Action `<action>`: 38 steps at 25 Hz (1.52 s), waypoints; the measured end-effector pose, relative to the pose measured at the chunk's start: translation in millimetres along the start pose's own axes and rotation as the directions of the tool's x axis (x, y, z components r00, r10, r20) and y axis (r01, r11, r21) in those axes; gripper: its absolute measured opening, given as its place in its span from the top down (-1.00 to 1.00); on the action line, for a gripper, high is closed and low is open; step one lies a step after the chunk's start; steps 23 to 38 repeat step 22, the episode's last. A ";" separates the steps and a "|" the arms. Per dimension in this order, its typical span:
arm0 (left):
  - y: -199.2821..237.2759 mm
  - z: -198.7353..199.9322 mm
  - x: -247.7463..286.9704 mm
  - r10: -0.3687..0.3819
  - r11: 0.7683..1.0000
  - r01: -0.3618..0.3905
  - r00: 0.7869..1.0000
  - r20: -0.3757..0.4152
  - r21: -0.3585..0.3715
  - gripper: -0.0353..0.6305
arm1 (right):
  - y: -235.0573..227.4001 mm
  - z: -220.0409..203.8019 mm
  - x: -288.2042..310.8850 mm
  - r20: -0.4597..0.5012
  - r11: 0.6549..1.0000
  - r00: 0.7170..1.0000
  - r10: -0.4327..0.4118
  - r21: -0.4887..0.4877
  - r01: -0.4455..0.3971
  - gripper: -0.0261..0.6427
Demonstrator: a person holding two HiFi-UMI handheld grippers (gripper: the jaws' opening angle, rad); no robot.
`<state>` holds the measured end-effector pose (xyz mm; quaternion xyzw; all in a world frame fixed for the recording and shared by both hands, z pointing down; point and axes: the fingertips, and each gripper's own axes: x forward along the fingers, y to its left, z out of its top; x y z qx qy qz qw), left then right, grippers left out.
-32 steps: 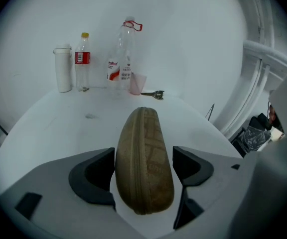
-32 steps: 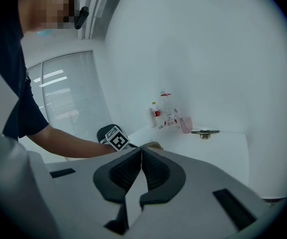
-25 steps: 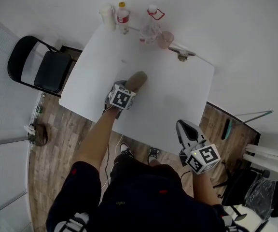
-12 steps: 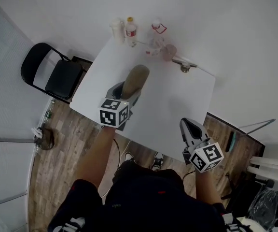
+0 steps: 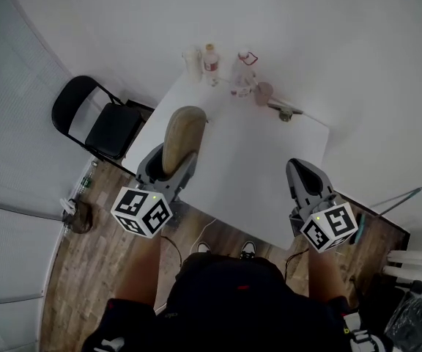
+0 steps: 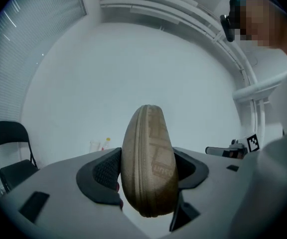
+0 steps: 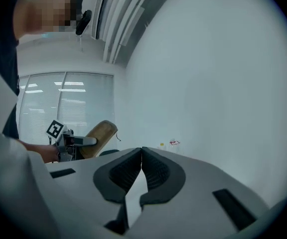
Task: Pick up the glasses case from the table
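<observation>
While clamped in the left hand-held gripper (image 5: 168, 171), the glasses case (image 5: 181, 134) is off the table (image 5: 255, 160).
Right hand-held gripper (image 7: 142, 156) closed, empty.

One glasses case (image 5: 180, 139); two claws: left claw (image 5: 168, 166), right claw (image 5: 299, 169); one table (image 5: 247, 152); one chair (image 5: 105, 127); two bottles (image 5: 211, 63) (image 5: 244, 72).

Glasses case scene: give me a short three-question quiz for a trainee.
1. True or false: the glasses case lies flat on the table.
2. Which gripper holds the case? A. left gripper B. right gripper C. neither
3. Fill in: the right gripper's jaws are ___.
Key: 1 false, it is held off the table; 2 A; 3 shut, with nothing between them.
</observation>
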<state>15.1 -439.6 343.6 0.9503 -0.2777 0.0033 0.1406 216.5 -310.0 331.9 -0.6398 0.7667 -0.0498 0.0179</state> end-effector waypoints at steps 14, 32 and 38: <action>-28.7 34.0 -49.5 -0.019 0.995 0.009 0.995 0.095 0.104 0.01 | 23.1 52.5 -7.7 0.070 0.998 0.997 0.036 -0.059 -0.032 0.86; -32.6 34.6 -51.3 -0.041 0.994 0.030 0.994 0.101 0.102 0.01 | 25.2 48.3 -11.7 0.063 0.998 0.998 0.032 -0.062 -0.028 0.86; -32.6 34.6 -51.3 -0.041 0.994 0.030 0.994 0.101 0.102 0.01 | 25.2 48.3 -11.7 0.063 0.998 0.998 0.032 -0.062 -0.028 0.86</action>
